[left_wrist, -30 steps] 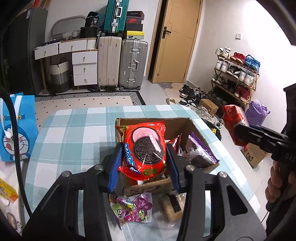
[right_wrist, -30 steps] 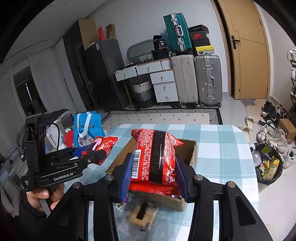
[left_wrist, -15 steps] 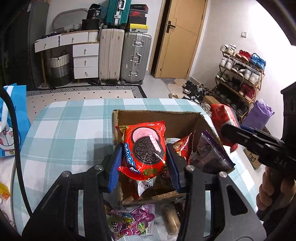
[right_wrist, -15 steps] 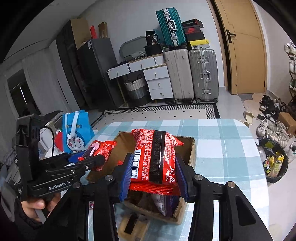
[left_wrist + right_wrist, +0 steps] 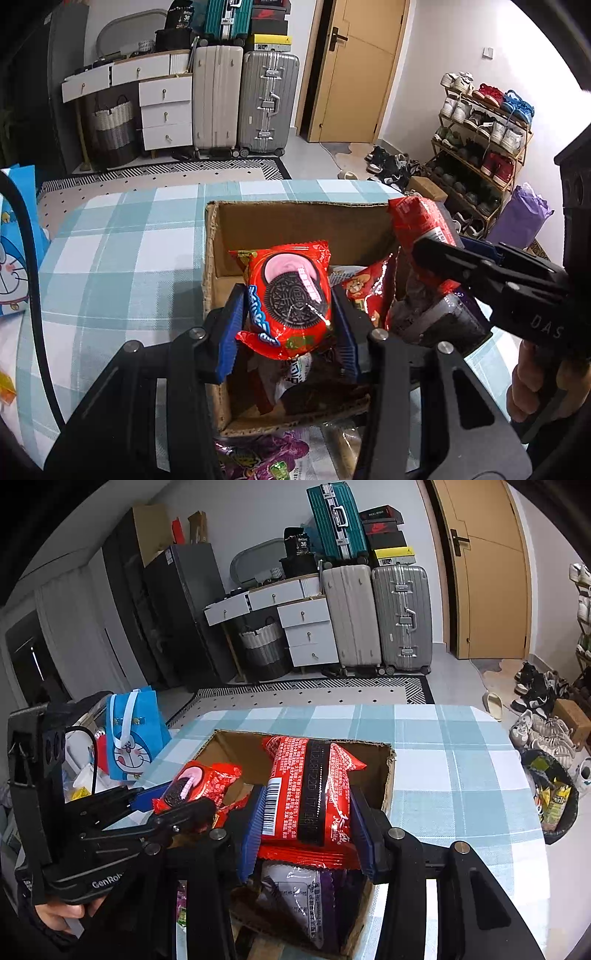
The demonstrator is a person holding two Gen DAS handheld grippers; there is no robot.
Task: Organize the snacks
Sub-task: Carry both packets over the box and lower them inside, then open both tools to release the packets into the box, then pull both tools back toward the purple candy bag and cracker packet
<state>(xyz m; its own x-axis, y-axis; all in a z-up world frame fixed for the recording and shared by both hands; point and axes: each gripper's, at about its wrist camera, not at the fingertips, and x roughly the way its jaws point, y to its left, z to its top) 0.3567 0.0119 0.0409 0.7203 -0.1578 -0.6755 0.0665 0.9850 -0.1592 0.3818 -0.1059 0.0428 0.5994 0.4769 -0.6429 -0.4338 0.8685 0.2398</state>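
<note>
My left gripper [image 5: 290, 325] is shut on a red Oreo pack [image 5: 290, 295] and holds it over the open cardboard box [image 5: 295, 218]. My right gripper [image 5: 306, 827] is shut on a red snack pack with a black stripe [image 5: 308, 790], also over the box [image 5: 388, 775]. The Oreo pack shows in the right wrist view [image 5: 195, 784], and the red pack in the left wrist view [image 5: 417, 225]. The box holds several packs, among them a purple one [image 5: 306, 897] and a red one [image 5: 365, 291].
The box stands on a table with a blue check cloth [image 5: 122, 254]. A purple candy bag [image 5: 266, 458] and a biscuit pack [image 5: 343, 446] lie at the table's near edge. A blue Doraemon bag [image 5: 133, 734] stands left. Shoes and a bin [image 5: 554, 797] lie right.
Both grippers have moved forward and down with their packs, from before the box to over its opening. The box now fills more of both views.
</note>
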